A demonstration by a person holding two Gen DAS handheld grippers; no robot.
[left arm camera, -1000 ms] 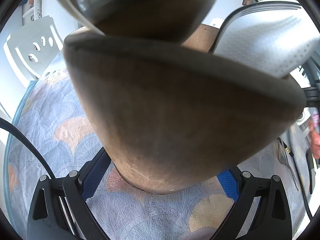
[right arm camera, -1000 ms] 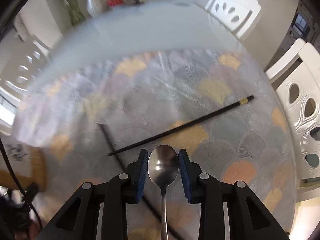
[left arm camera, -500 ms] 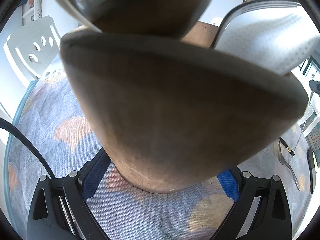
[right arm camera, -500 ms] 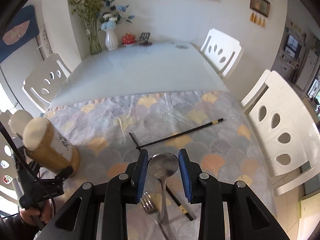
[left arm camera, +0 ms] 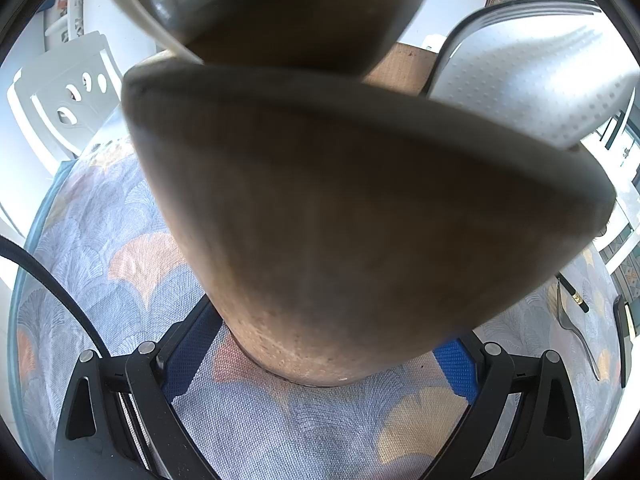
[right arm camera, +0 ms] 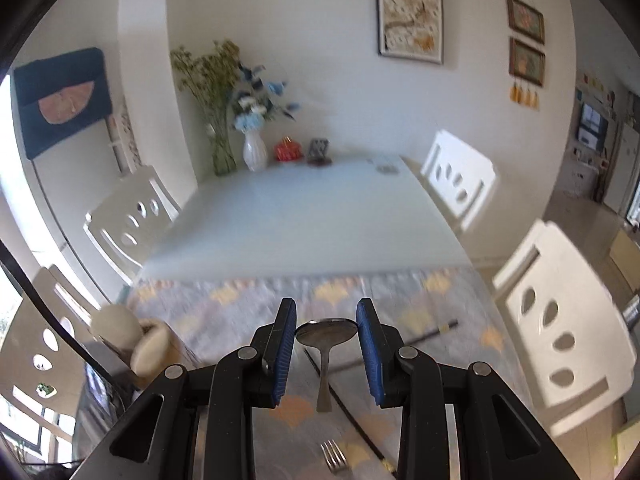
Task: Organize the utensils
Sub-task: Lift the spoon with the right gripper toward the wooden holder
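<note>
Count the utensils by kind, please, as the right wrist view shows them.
Spoon: 1
Fork: 1
Chopsticks: 2
Total: 4

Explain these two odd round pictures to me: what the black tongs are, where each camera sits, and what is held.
No robot here: a person holds one pair of tongs in each hand, each with a wide-angle camera looking along its fingers. In the left view, the left tongs clasp a tall brown holder standing on the patterned cloth. In the right view, the right tongs grip a spoon by its bowl, lifted above the table. Below on the cloth lie a fork and black chopsticks. The holder shows again at the left.
</note>
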